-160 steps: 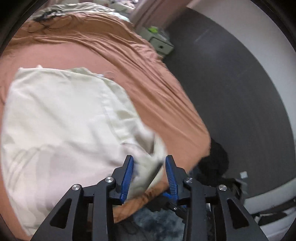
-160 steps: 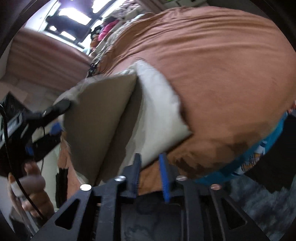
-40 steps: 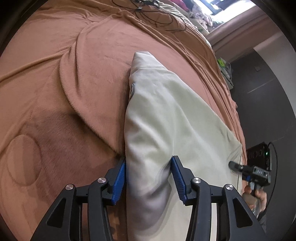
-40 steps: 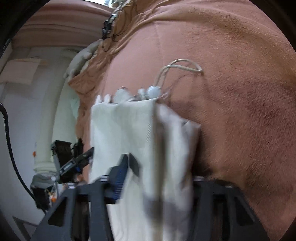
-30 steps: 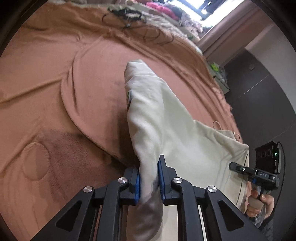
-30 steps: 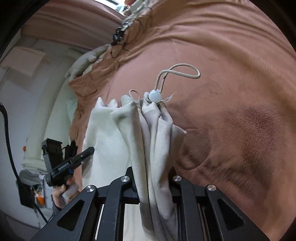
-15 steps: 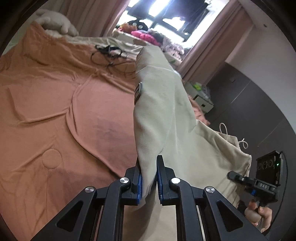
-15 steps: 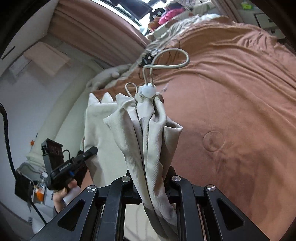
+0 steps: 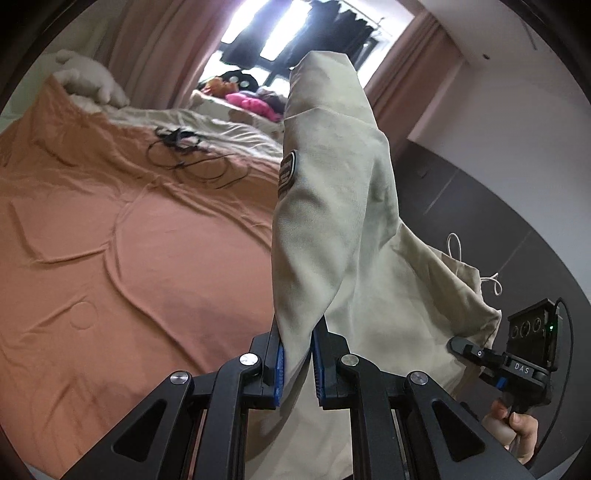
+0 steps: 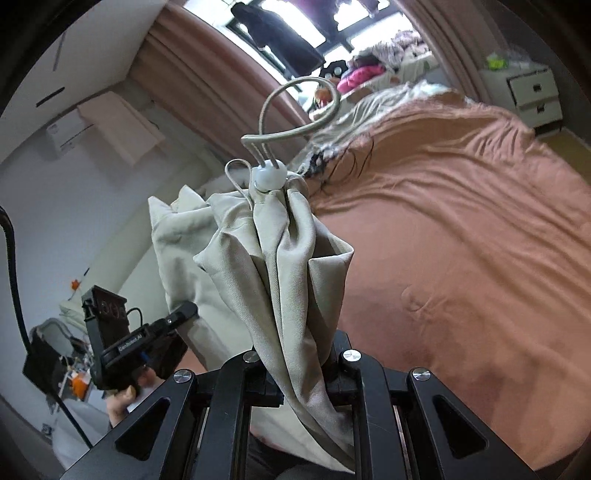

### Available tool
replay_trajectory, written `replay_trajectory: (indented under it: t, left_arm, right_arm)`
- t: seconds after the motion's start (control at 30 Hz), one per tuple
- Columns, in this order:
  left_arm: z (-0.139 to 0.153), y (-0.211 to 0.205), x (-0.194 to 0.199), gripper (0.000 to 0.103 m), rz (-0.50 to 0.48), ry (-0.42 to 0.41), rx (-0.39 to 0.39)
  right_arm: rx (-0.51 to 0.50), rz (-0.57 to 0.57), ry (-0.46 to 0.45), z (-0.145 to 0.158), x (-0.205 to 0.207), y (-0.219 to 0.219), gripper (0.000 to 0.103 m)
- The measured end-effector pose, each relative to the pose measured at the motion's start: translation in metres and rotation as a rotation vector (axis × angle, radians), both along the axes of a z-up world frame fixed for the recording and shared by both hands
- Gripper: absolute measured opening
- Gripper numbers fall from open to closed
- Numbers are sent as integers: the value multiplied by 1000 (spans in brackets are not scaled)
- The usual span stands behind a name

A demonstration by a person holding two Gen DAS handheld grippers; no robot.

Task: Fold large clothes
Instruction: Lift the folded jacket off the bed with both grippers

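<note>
A large beige garment (image 9: 332, 206) with a dark sleeve patch (image 9: 286, 173) hangs lifted above the brown bed cover (image 9: 129, 258). My left gripper (image 9: 298, 363) is shut on one edge of it. My right gripper (image 10: 301, 363) is shut on a bunched edge of the same garment (image 10: 280, 266), where a drawstring with a white toggle (image 10: 267, 177) sticks up. Each gripper shows in the other's view: the right one (image 9: 480, 354) at lower right, the left one (image 10: 173, 317) at lower left.
The bed (image 10: 461, 240) spreads below both grippers. Black cables (image 9: 184, 155) lie on it toward the far end. Pillows (image 9: 88, 77), a window with curtains (image 9: 295, 33) and piled clothes (image 9: 247, 99) are beyond. A white drawer unit (image 10: 532, 92) stands at the right.
Both grippers shut on the garment's edges about a second ago and have since lifted it off the bed; it now hangs in the air between them.
</note>
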State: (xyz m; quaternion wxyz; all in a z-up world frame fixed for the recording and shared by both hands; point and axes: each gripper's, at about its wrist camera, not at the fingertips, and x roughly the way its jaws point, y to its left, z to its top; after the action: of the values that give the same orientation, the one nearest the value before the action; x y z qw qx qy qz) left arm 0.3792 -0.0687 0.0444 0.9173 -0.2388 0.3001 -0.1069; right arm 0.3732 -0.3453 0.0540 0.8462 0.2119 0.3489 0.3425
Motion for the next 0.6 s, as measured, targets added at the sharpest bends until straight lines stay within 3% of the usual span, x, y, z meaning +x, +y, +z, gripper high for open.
replay_trajectory:
  t: [0.27,0.6]
  left_arm:
    - [28,-75,0,13,-67,-39,18]
    - [33,-168,-2,13,-174,-45,24]
  right_arm:
    - [-12,-99,-51,26,-22,-67,13]
    - [-44,-211,-91,42,-53,-157,13]
